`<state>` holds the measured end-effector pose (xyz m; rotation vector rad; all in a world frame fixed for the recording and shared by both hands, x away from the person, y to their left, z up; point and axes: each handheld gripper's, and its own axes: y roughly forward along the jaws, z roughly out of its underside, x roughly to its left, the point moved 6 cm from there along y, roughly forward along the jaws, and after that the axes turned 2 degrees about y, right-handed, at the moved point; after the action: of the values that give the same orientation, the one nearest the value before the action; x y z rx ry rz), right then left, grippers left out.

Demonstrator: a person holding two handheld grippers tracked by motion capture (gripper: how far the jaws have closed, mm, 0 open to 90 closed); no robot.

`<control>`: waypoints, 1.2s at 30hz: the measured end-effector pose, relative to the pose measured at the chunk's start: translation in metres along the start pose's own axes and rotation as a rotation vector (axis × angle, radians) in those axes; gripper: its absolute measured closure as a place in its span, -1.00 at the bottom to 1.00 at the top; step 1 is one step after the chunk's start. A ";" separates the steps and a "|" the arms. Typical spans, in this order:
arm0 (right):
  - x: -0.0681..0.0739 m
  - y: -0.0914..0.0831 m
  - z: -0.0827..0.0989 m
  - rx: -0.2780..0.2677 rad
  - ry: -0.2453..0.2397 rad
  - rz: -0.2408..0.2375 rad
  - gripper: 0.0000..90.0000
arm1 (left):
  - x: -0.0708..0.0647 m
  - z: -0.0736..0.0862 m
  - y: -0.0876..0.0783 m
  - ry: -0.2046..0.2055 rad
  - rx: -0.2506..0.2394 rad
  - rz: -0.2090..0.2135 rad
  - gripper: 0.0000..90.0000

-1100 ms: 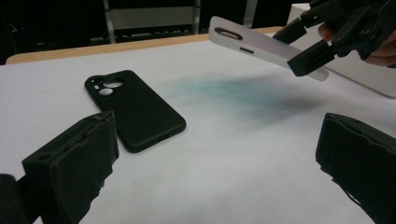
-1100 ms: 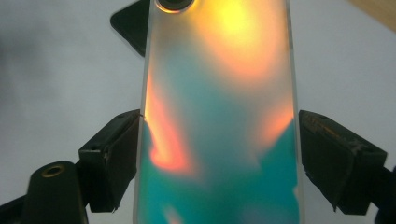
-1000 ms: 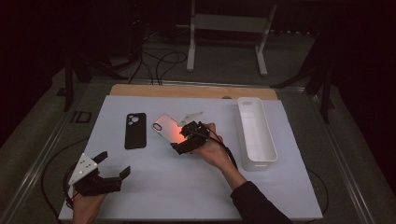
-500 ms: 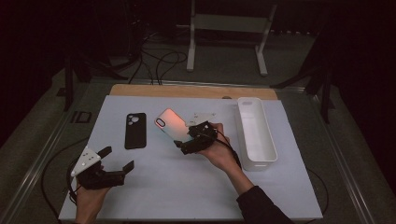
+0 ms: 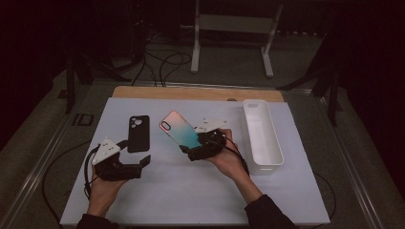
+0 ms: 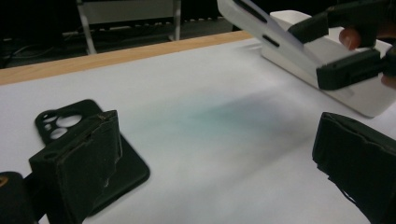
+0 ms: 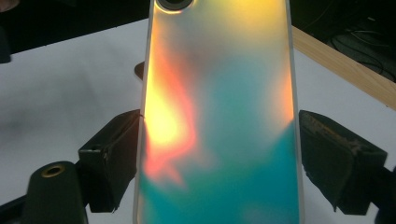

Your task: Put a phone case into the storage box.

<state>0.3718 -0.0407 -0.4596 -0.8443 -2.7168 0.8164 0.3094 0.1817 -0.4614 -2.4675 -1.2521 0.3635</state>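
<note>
An iridescent orange-and-teal phone (image 5: 179,129) is held tilted above the white mat, camera end up and to the left. My right gripper (image 5: 192,146) is shut on its lower end; in the right gripper view both pads press the long edges of the phone (image 7: 219,116). A black phone case (image 5: 138,132) lies flat on the mat, camera cut-outs at its far end. My left gripper (image 5: 135,153) hovers just in front of it, open with nothing between its fingers. In the left gripper view the black case (image 6: 60,123) lies behind the left jaw, and the raised phone (image 6: 261,28) is at the upper right.
A long white tray (image 5: 260,136) stands at the right of the mat (image 5: 191,191), close beside my right hand. A wooden strip (image 5: 191,93) runs along the far edge. Metal rails border the table, and cables and a stand lie on the floor beyond.
My right gripper has lifted the phone off the mat and tilted it up. My left gripper has moved up and to the right, closer to the black case.
</note>
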 end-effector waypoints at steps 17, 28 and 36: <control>0.007 -0.007 -0.002 -0.085 -0.004 -0.018 -0.62 | -0.017 -0.033 0.035 -0.035 -0.005 0.075 -0.74; 0.015 -0.002 -0.007 -0.119 -0.007 -0.006 -0.62 | -0.035 -0.049 0.049 -0.036 -0.025 0.137 -0.46; 0.023 0.003 -0.012 -0.171 0.010 -0.003 -0.62 | -0.044 -0.049 0.056 -0.021 -0.021 0.160 0.09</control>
<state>0.3583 -0.0206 -0.4508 -0.8740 -2.8092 0.5838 0.3436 0.1058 -0.4370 -2.5952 -1.0742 0.4201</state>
